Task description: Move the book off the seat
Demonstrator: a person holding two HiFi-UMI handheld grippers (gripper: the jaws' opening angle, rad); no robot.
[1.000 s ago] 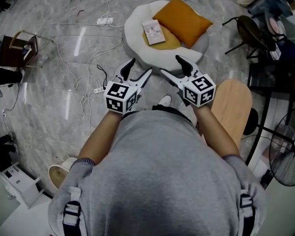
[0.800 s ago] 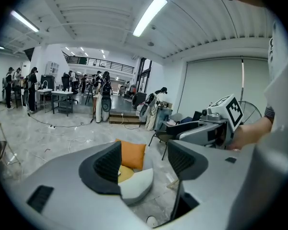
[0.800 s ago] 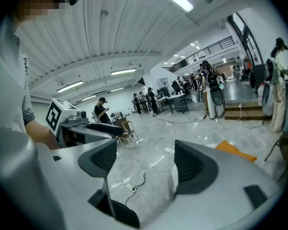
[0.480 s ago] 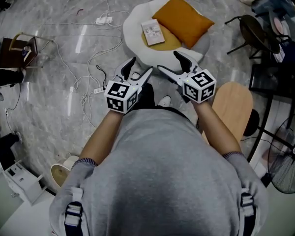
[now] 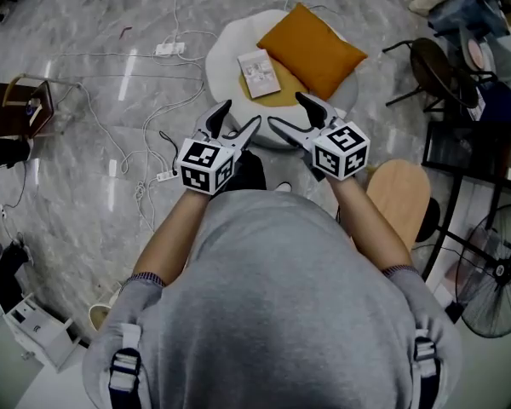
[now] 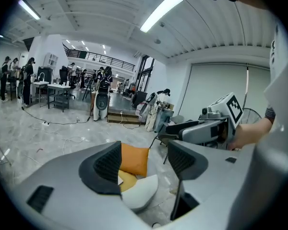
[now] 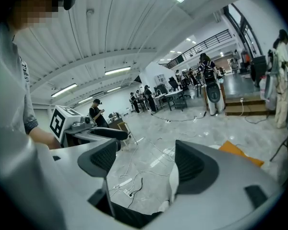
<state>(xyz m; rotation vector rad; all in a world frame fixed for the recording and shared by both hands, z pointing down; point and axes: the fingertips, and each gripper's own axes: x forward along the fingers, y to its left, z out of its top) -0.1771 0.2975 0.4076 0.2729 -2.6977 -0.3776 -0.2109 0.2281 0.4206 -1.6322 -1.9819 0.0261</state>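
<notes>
A small pale book (image 5: 258, 72) lies flat on the yellow seat pad of a round white seat (image 5: 226, 58), beside an orange cushion (image 5: 313, 50). Both grippers hover side by side just short of the seat, apart from it. My left gripper (image 5: 237, 119) is open with nothing between its jaws, and its own view shows the orange cushion (image 6: 134, 159) and white seat (image 6: 140, 194) past the jaws. My right gripper (image 5: 289, 112) is open and empty too; its view catches the cushion's corner (image 7: 240, 153). The book is hidden in both gripper views.
White cables and a power strip (image 5: 165, 176) trail over the marble floor left of the seat. A round wooden stool (image 5: 399, 196) stands at my right, with a black chair (image 5: 437, 62) and a dark rack (image 5: 477, 156) beyond. A floor fan (image 5: 492, 274) sits at lower right.
The seat with the book has drifted slightly up and left in the head view as I shifted. Both grippers rose a little toward it and stay open.
</notes>
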